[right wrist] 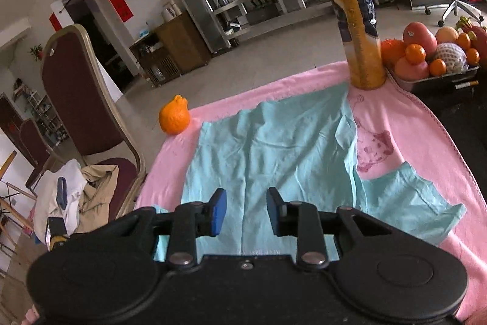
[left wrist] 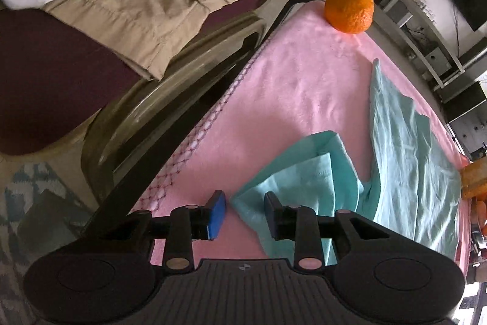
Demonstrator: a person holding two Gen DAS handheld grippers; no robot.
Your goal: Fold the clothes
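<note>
- Two black grippers with blue pads are seen, one in each view, and neither has hold of anything.
- In the left wrist view, the left gripper is held partly open above the pink fleece blanket, with the near folded corner of the light teal cotton shirt under the gap but not pinched.
- A round bumpy orange is seen at the far corner of the blanket, and a tan crumpled garment is piled on the dark red padded chair beside the table.
- The sleeve could be missed if the jaws are closed too high, or the blanket could be pinched too.
- The table under the blanket is hidden, and the shirt's right side is cut off here.
- In the right wrist view, the right gripper is held partly open over the shirt, which is spread flat but wrinkled, one sleeve out to the right.
- The tall orange juice bottle could be knocked over if the cloth is swung far back.
- The metal tray of fruit is cut off at the edge.
- The shirt's near hem is hidden by the gripper body.
</note>
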